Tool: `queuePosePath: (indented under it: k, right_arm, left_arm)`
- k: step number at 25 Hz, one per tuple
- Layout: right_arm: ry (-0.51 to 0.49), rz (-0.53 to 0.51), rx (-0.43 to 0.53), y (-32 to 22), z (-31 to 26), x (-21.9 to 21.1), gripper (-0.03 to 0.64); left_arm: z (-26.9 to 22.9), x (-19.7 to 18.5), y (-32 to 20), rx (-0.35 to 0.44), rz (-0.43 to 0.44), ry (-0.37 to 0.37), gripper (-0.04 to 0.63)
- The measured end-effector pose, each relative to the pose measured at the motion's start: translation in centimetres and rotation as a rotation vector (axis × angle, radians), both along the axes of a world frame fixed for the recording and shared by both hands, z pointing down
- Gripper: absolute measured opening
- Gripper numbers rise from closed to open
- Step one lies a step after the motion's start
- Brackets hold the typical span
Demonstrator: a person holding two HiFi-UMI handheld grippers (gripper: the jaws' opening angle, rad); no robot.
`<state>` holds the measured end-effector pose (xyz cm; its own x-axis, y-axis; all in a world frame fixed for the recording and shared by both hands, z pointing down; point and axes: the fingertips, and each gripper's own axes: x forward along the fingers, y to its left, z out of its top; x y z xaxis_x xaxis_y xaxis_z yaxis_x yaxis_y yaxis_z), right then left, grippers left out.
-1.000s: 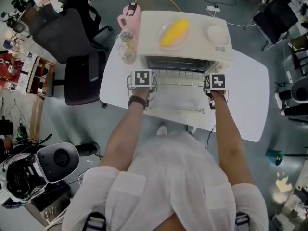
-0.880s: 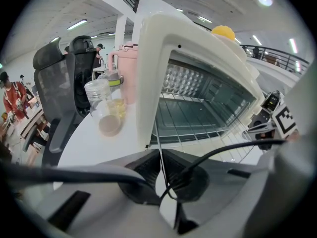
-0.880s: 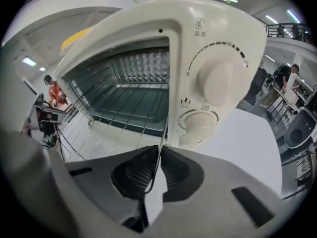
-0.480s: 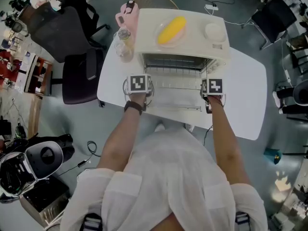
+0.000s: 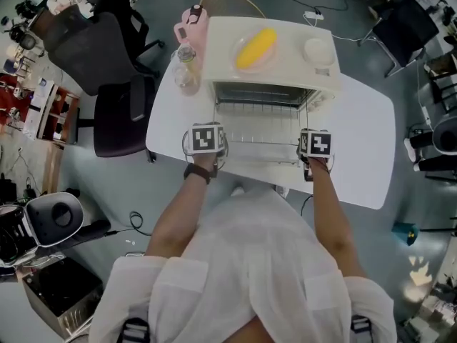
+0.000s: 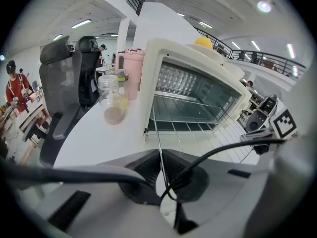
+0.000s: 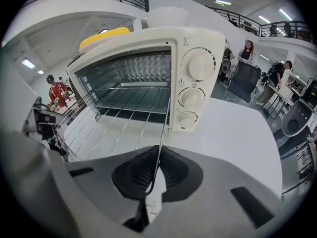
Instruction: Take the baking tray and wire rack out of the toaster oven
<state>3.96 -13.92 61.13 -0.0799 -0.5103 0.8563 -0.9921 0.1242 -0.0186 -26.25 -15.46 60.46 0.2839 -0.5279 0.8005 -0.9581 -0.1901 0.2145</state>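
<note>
Head view: left gripper is pinching the wire rack by its left edge; right gripper jaws, just closing, are clamping its right edge

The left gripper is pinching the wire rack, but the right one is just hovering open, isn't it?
Not quite. The right gripper is also shut on the wire rack, as the right gripper view shows. The left gripper does pinch it.
</note>
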Motion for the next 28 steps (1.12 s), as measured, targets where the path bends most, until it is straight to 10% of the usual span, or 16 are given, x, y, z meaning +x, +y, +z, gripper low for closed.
queuePosePath:
  k: [28]
  right_arm:
    - [-0.009, 0.065, 0.085, 9.3, -2.4, 2.0, 0.005]
  left_arm:
    - [-3.7, 2.6, 7.4, 0.059, 0.112, 0.127, 0.014]
